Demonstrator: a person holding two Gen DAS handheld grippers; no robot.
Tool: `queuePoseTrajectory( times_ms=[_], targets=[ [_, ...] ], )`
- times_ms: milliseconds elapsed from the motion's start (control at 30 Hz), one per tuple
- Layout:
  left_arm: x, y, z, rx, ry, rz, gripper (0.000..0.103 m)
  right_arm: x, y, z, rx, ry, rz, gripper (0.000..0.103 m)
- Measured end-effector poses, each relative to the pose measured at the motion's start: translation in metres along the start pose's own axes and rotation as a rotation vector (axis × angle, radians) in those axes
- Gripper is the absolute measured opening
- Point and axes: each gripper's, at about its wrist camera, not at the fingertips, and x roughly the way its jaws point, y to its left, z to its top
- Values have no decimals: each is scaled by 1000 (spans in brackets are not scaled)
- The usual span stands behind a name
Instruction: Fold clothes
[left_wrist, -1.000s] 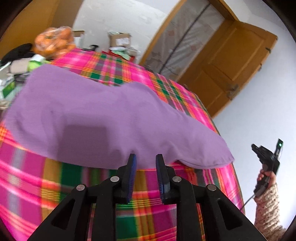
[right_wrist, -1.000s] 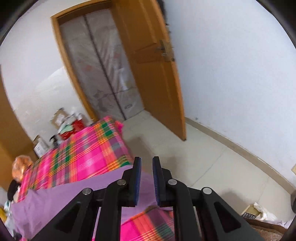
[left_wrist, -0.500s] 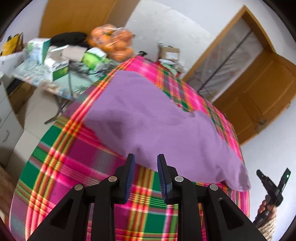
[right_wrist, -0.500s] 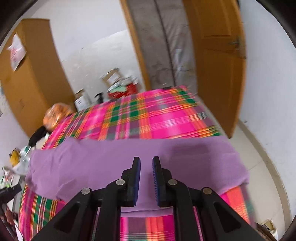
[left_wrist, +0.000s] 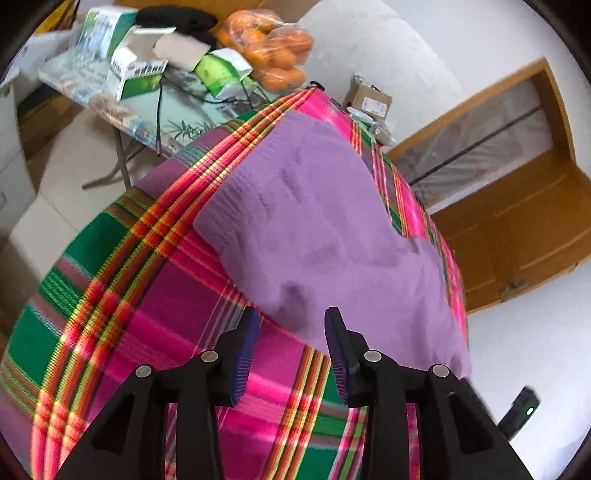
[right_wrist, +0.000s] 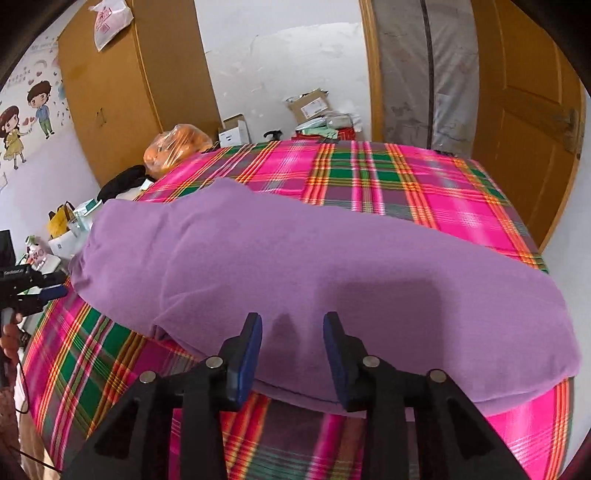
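- Purple garment (right_wrist: 314, 266) lay flat on the pink-green plaid tablecloth (right_wrist: 388, 173); it looked already doubled over, a long band, though fold count can't be confirmed.
- Long axis: in the right wrist view it ran left-right across the frame, broadside to the right gripper (right_wrist: 291, 339).
- Right gripper: jaws apart, nothing held, poised over the garment's near long edge, towards its right end. Contact with the cloth can't be told.
- Left gripper (left_wrist: 291, 338): jaws apart, empty, hovering at the garment's (left_wrist: 325, 236) near edge over the plaid tablecloth (left_wrist: 155, 306). From here the garment stretched away up the frame, so this gripper faced it end-on.
- Judgement: each gripper sat by its own end, the left at the left short end, the right near the right end on the long side. The next fold likely brings one end over the other along the long axis.
- Left view only: side table (left_wrist: 147, 110) beyond the far corner, with green boxes (left_wrist: 136, 74) and a bag of oranges (left_wrist: 273, 48).
- Right view only: the whole length of the garment, its thicker folded right end, and the left gripper (right_wrist: 26, 288) in a hand at the left frame edge, just beside the garment's left end.
- Right gripper only partly caught in the left view, at the lower right edge.
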Motion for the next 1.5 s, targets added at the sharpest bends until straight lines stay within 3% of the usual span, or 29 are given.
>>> queuePoseTrajectory(
  times_ms=[100, 233, 400, 467, 533, 567, 633, 900, 1200, 1267, 1333, 1500],
  targets=[
    [9, 9, 5, -86, 21, -13, 38, 6, 6, 0, 8, 9, 13, 35],
    [14, 11, 8, -120, 21, -46, 39, 9, 7, -2, 16, 22, 21, 35],
    [17, 23, 14, -232, -21, -101, 36, 15, 9, -1, 27, 38, 16, 35],
    [16, 25, 16, -258, -40, -118, 26, 17, 10, 1, 33, 41, 15, 35],
    [16, 21, 21, -235, -40, -109, 25, 18, 10, 1, 35, 42, 17, 35],
    [15, 19, 23, -219, -45, -103, 12, 17, 11, 2, 35, 40, 17, 35],
    [14, 14, 26, -189, -53, -88, 5, 17, 13, 3, 35, 35, 17, 35],
    [-11, -9, 40, -123, -144, -137, 3, 3, 41, 9, -71, -30, -6, 35],
    [-27, -47, 66, -28, -225, -152, 1, 5, 79, 12, -171, -46, 100, 37],
    [-26, -48, 65, -28, -214, -165, 1, 9, 88, 10, -188, -31, 123, 44],
    [-25, -48, 63, -21, -197, -172, 1, 14, 100, 6, -222, -12, 137, 44],
    [-16, -32, 48, -8, -131, -91, 2, 26, 125, -3, -312, 18, 151, 44]
  ],
)
